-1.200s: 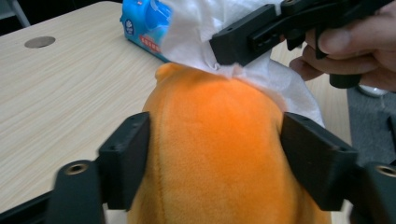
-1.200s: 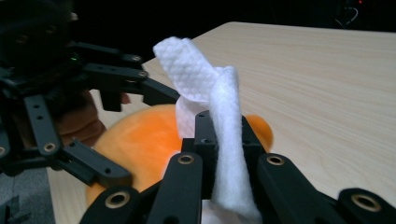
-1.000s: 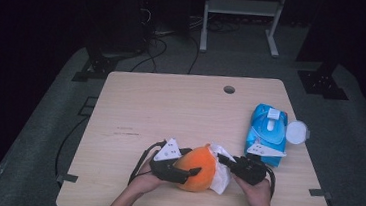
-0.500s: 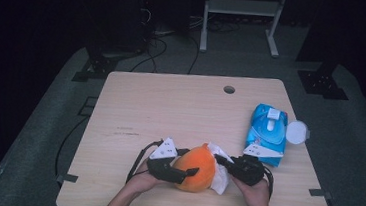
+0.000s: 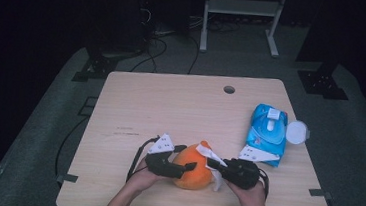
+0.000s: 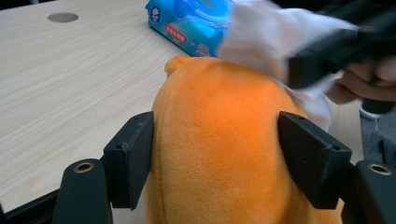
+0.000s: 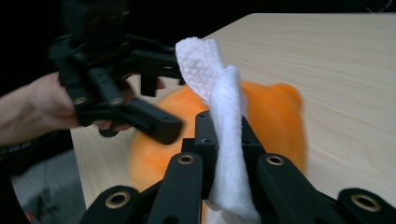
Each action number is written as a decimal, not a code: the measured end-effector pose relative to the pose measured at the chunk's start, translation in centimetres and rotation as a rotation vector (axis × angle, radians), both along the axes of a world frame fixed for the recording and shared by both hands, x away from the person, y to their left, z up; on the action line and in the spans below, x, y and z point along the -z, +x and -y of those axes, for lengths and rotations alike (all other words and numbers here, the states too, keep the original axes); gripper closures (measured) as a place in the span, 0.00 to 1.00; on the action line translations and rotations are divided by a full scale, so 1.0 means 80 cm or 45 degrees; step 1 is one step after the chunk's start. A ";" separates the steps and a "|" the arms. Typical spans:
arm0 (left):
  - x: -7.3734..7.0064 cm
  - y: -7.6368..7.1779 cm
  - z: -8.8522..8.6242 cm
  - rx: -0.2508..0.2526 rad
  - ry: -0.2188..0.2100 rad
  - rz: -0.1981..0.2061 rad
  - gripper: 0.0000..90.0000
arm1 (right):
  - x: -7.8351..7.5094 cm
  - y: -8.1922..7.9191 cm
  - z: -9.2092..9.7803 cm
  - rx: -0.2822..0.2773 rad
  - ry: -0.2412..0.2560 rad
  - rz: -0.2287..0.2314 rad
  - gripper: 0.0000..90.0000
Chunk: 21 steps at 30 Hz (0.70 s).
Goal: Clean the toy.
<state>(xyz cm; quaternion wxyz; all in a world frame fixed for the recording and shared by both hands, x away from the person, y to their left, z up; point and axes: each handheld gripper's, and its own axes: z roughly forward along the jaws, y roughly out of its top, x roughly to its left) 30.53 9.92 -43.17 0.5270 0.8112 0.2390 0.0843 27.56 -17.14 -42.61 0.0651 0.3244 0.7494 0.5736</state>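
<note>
An orange plush toy [image 5: 194, 170] lies near the table's front edge, between my two grippers. My left gripper [image 5: 185, 168] is shut on the plush toy [image 6: 219, 144], its jaws pressing both flanks. My right gripper [image 5: 214, 167] is shut on a white wipe [image 7: 226, 140], a folded strip that stands up between its jaws. The wipe [image 5: 214, 162] rests against the toy's right side, and in the left gripper view the white wipe [image 6: 275, 37] drapes over the toy's far top. The left gripper [image 7: 154, 123] shows blurred at left in the right gripper view.
A blue pack of wet wipes [image 5: 267, 133] lies at the right of the table [image 5: 170, 107], its round white lid [image 5: 296, 131] flipped open to the side. A cable hole [image 5: 229, 89] sits near the far edge. A metal stand [image 5: 238, 17] rises beyond the table.
Both grippers and the plush toy have shifted slightly. The right gripper has carried the wipe a little across the toy's top.
</note>
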 end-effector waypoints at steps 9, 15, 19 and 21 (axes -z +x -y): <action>-0.009 -0.034 0.032 0.213 0.114 0.277 0.38 | -0.010 0.006 0.020 0.129 -0.013 0.035 0.92; -0.013 -0.035 0.037 0.195 0.093 0.249 0.22 | -0.016 0.002 0.015 0.090 -0.117 0.057 0.87; -0.011 -0.029 0.035 0.144 0.085 0.174 0.17 | -0.028 0.000 0.014 0.055 -0.187 0.061 0.76; -0.010 -0.031 0.038 0.161 0.097 0.180 0.18 | -0.035 -0.002 0.014 0.042 -0.228 0.074 0.72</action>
